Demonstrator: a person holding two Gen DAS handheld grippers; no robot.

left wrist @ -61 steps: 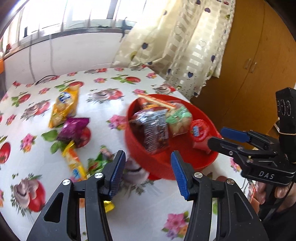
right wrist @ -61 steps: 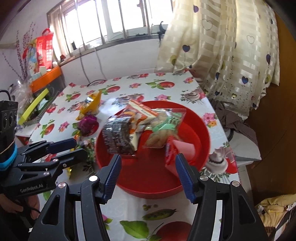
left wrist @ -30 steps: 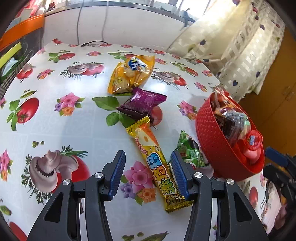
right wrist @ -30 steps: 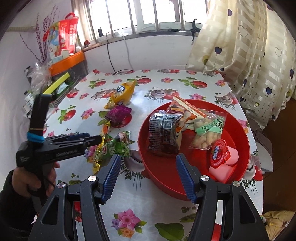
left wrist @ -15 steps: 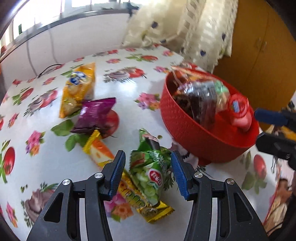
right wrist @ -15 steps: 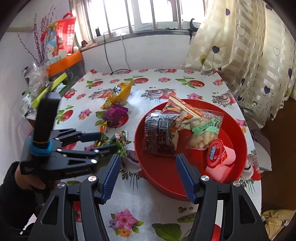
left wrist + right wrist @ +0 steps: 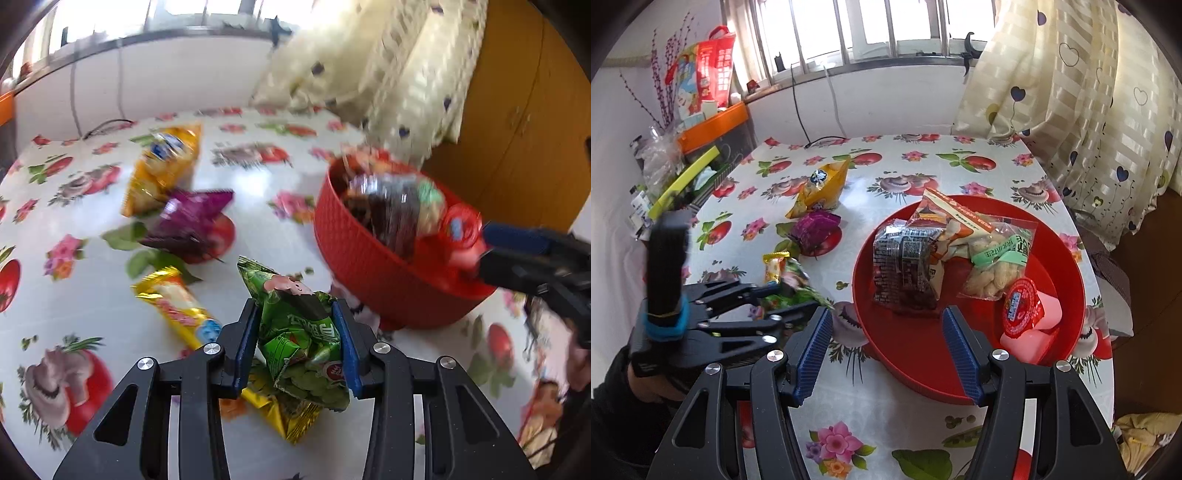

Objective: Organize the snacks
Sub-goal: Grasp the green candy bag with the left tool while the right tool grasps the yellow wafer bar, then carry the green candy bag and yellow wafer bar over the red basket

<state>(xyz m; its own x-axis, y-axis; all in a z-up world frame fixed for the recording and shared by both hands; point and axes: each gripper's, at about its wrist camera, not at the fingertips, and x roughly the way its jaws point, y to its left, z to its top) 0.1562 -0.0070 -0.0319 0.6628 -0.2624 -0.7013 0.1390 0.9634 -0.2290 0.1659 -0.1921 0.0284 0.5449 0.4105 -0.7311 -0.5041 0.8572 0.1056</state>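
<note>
Far left in the right wrist view: shelf clutter [image 7: 683,177] beside the table [image 7: 905,155]. Then the yellow snack bag [image 7: 162,173], the purple packet [image 7: 192,221] just in front of it, and the long yellow bar [image 7: 177,306] lying on the cloth, its near end tucked under the green packet.

Centre: left tool [image 7: 299,339] just closed to a narrow gap on the green snack packet [image 7: 299,332], both blue pads pressing its crumpled sides. Packet standing roughly upright between the pads, long axis running away from the tool, upper tip toward the bowl. Whether clear of the table yet, hard to tell through the blur.

Right: the red bowl [image 7: 369,266] lying up and to the right of the gripped packet, near, already holding a dark wrapped pack [image 7: 905,266], a bag of peanuts [image 7: 997,266] and jelly cups [image 7: 1023,310]. Probable next move: lift over the near rim, which stands in the way, and release. Left hand plainly nearer the packet.

Right tool [image 7: 894,354] wide and empty, hovering over the bowl's near edge, a possible obstruction.
</note>
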